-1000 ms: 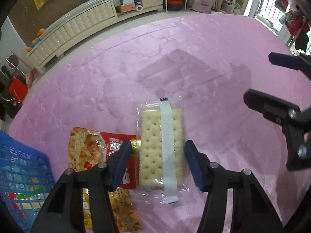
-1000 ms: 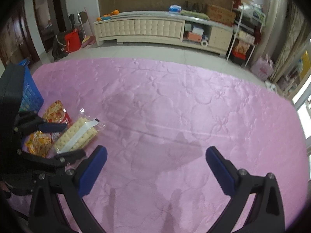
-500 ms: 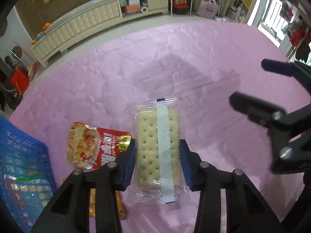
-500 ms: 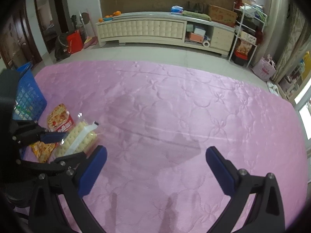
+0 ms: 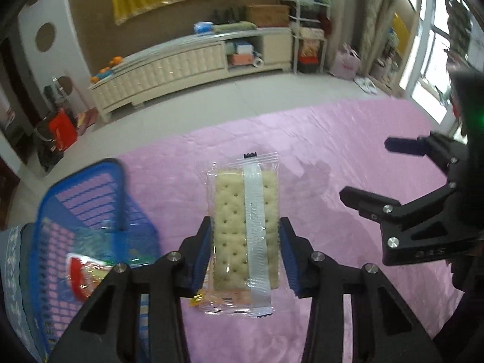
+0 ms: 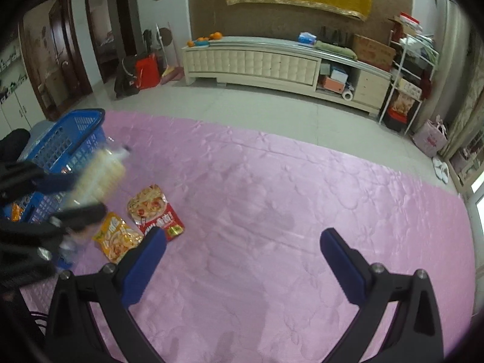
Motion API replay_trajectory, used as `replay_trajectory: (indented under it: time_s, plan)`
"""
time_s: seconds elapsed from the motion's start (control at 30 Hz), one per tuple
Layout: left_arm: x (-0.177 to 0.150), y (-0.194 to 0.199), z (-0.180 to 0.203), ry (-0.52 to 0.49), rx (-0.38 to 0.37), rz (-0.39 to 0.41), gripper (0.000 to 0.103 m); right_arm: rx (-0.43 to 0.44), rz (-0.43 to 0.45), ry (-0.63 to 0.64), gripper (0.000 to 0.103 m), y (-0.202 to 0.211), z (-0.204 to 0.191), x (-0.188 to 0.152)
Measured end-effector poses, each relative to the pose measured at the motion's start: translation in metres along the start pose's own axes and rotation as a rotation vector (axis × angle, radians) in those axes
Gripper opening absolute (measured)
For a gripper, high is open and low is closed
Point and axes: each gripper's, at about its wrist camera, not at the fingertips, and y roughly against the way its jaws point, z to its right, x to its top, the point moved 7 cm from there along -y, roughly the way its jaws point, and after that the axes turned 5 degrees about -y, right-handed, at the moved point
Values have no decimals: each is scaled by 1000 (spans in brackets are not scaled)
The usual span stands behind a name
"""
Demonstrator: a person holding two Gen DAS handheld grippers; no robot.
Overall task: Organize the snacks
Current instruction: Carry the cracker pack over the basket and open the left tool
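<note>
Above quilted pink cloth [image 5: 348,157], left gripper [image 5: 245,254] clamps clear-wrapped cracker pack [image 5: 245,227] — right gripper [image 6: 242,260] spread.

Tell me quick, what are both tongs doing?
Left tongs: shut on the cracker pack.
Right tongs: open, holding nothing.

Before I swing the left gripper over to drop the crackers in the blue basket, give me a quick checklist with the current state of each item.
1. Left gripper shut on cracker pack: ok, both pads against its sides.
2. Pack clear of the pink cloth: ok, it's lifted.
3. Blue basket within view, opening up: ok.
4. Room in the basket: cannot tell, some packs already inside.
5. Right gripper open, holding nothing, away from the path: ok.
6. Red snack pouch and yellow snack pouch not yet sorted: not ok.
</note>
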Motion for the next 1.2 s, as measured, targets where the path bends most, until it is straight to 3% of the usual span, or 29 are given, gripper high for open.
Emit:
replay_trajectory:
  time_s: [0.3, 0.47, 0.53, 0.67, 0.83, 1.1, 1.2]
  plan:
    - [-11, 48, -84, 153, 99, 47, 40, 65, -51, 107, 103, -27, -41, 9]
    - [-27, 58, -111, 205, 125, 59, 40, 101, -88, 189, 103, -53, -70, 7]
    - [-31, 57, -127, 236, 125, 47, 40, 99, -117, 220, 102, -67, -78, 3]
    - [-50, 48, -148, 272, 140, -23, 40, 106, -183, 277, 92, -97, -93, -11]
    - [-70, 22, -158, 314, 128, -99, 40, 98, -214, 319, 90, -124, -104, -22]
    - [-72, 12, -154, 305, 71, -111, 40, 160, -231, 299, 89, -140, -102, -13]
    - [-61, 3, -151, 285, 64, -112, 40, 178, -215, 318, 77, -139, -108, -9]
